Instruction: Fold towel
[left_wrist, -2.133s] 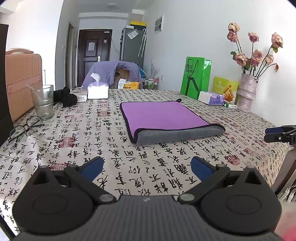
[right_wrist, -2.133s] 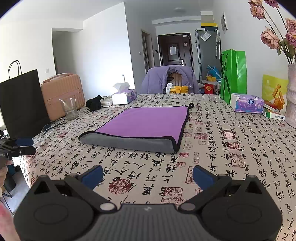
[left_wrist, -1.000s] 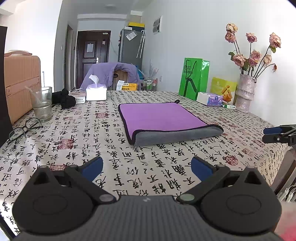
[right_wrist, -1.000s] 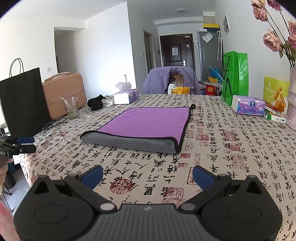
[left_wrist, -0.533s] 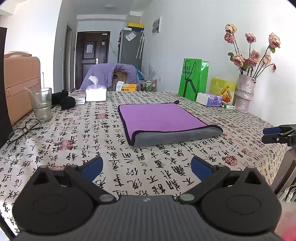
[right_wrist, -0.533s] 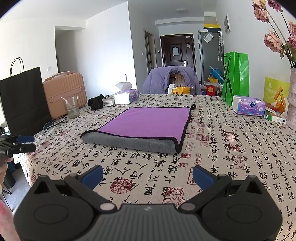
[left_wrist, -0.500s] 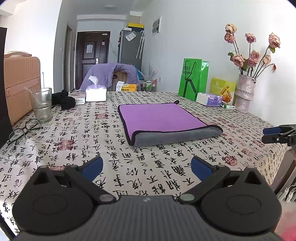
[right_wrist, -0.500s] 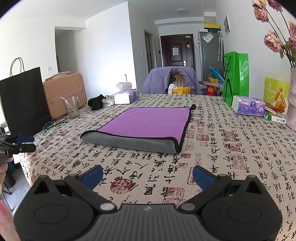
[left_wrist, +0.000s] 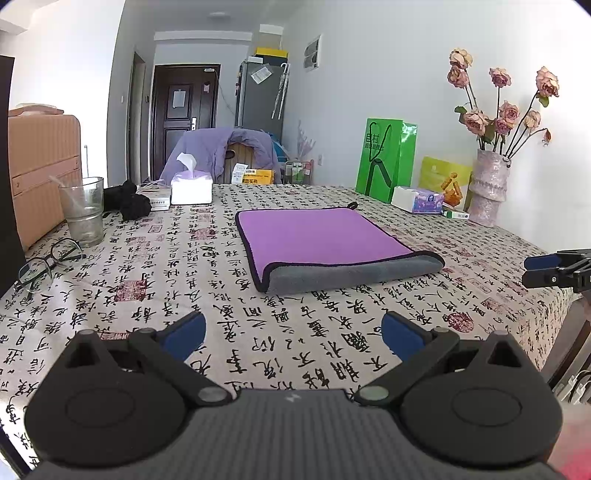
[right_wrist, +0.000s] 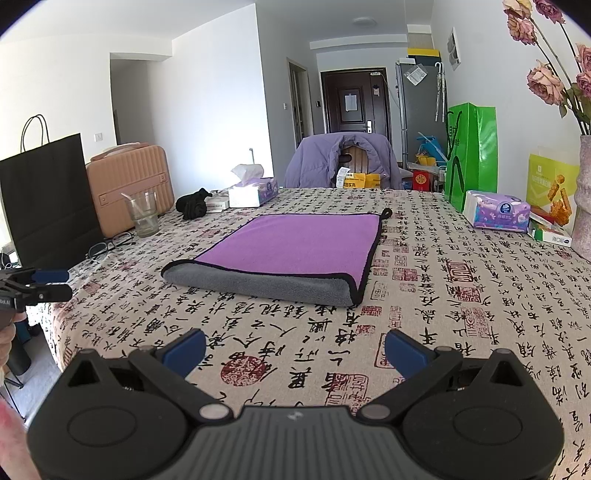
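Observation:
A purple towel (left_wrist: 317, 236) with grey underside lies folded flat in the middle of the table; its rounded grey fold faces me. It also shows in the right wrist view (right_wrist: 295, 243). My left gripper (left_wrist: 293, 334) is open and empty, held above the near table edge, well short of the towel. My right gripper (right_wrist: 295, 350) is open and empty, likewise short of the towel. Each gripper shows at the edge of the other's view: the right gripper (left_wrist: 554, 271) and the left gripper (right_wrist: 40, 282).
The table (left_wrist: 147, 266) has a calligraphy-print cloth. On it: a glass (left_wrist: 83, 210), eyeglasses (left_wrist: 44, 264), black cloth (left_wrist: 127, 201), tissue box (left_wrist: 190, 186), green bag (left_wrist: 384, 158), tissue pack (left_wrist: 417, 199), flower vase (left_wrist: 489, 184). A suitcase (right_wrist: 129, 184) and black bag (right_wrist: 46, 195) stand at the left.
Both views have shifted very slightly; the grippers stay open and the towel has not moved.

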